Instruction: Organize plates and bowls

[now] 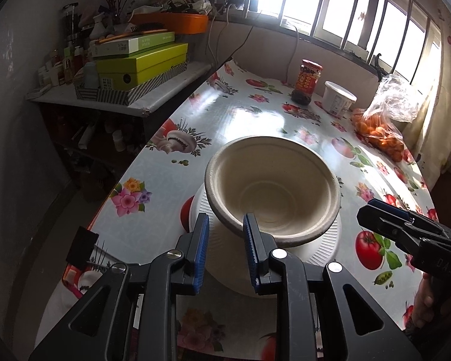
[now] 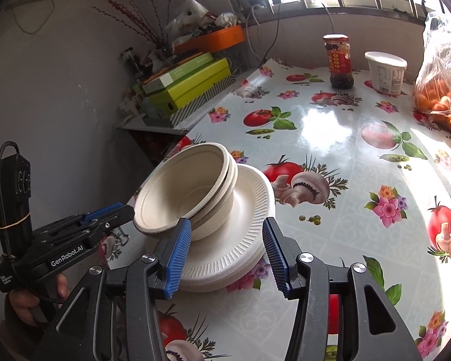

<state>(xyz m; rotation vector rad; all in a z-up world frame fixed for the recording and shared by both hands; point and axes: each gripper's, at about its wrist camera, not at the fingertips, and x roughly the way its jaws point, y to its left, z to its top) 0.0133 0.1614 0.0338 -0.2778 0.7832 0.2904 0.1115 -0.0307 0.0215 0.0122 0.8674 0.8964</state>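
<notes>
Gripping the rim of the tilted top bowl (image 1: pixel 273 192) at its 6 o'clock, the left claw (image 1: pixel 227 225) finishes nesting it on the plates (image 2: pixel 249 210) while the right claw (image 2: pixel 227 237) hangs released, little left

You read "GenRobot.AI" on the left gripper (image 2: pixel 109 210) body | "DAS" on the right gripper (image 1: pixel 372 210) body | jar (image 2: pixel 341 61) label, tub (image 2: pixel 386 72) print and box (image 2: pixel 195 85) lettering too small for you to read
</notes>
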